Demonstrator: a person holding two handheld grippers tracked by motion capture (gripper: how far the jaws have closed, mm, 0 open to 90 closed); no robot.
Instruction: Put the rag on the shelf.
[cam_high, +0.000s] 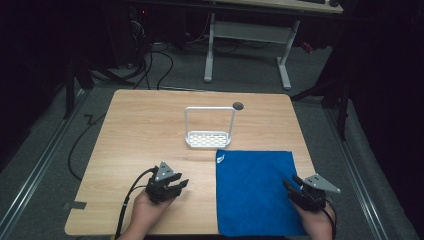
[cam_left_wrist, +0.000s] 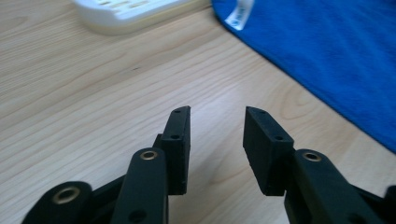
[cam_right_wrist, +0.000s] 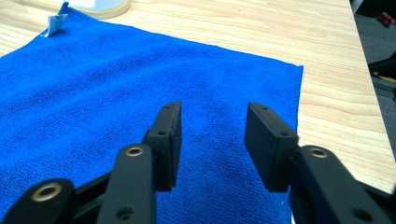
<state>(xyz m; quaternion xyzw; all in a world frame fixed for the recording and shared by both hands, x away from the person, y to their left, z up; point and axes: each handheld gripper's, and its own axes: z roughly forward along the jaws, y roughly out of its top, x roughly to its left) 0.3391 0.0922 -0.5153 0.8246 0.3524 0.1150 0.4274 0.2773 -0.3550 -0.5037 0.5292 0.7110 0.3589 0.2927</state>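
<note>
A blue cloth (cam_high: 255, 192) lies flat on the front right of the wooden table (cam_high: 145, 130), with a white label (cam_high: 220, 158) at its far left corner. A white rack (cam_high: 208, 128) with a tall wire handle stands just beyond it. My left gripper (cam_high: 181, 185) rests on bare wood left of the cloth (cam_left_wrist: 327, 56), open, nothing between its jaws (cam_left_wrist: 217, 114). My right gripper (cam_high: 290, 183) sits over the cloth's right part (cam_right_wrist: 116, 102), open and empty (cam_right_wrist: 212, 112).
A round grommet hole (cam_high: 238, 105) sits near the table's far edge. Beyond the table a white desk frame (cam_high: 247, 45) and cables (cam_high: 160, 60) lie on the grey floor. The table's right edge (cam_right_wrist: 369, 121) is close to my right gripper.
</note>
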